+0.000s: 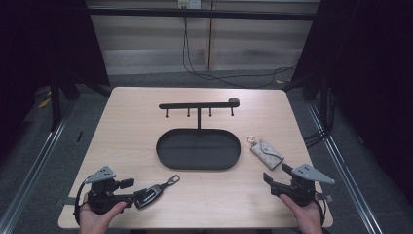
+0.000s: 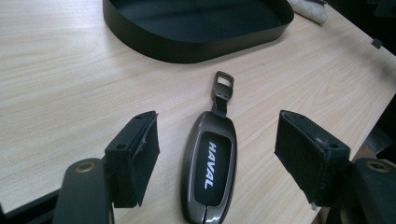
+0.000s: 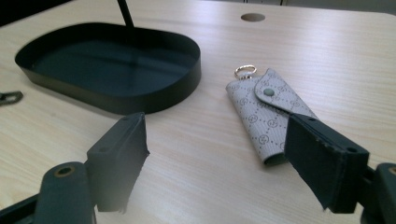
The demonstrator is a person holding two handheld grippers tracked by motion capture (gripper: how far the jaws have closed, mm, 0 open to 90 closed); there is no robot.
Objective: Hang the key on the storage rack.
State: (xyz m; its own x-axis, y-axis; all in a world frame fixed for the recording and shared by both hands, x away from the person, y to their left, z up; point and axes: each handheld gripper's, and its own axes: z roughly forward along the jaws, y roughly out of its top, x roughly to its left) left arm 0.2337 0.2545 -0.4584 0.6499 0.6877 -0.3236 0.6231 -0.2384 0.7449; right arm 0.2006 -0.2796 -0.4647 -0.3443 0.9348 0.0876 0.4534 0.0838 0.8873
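A: High view first. The left hand-held gripper [image 1: 138, 197] sits at the lower left of the frame, and the car key fob [image 1: 155, 191] lies right at its tips, strap loop aimed toward the black tray [image 1: 168, 158] in the centre. The right hand-held gripper [image 1: 272, 181] is at the lower right, just short of the grey key pouch [image 1: 266, 153], which lies beside the tray's right end.

B: And the key stand [image 1: 198, 105] rises behind the tray, upper centre. Bare counter [image 1: 131, 122] on both sides, so there's room to swing.

A: Left gripper view: jaws wide apart, gripping nothing. The fob lies flat on the counter between them, low in the frame, with clear wood on each flank. I'd lower squarely and close on the fob's long sides, not the strap.

B: The counter edge runs down the right of that frame, fairly near. Lift before moving sideways.

A: Right gripper view: jaws also wide, empty. The pouch [image 3: 266, 112] lies right of centre, ahead of the right jaw and partly behind it, not between them.

B: So shift right to centre it first. The tray wall, upper left, stands apart from it.
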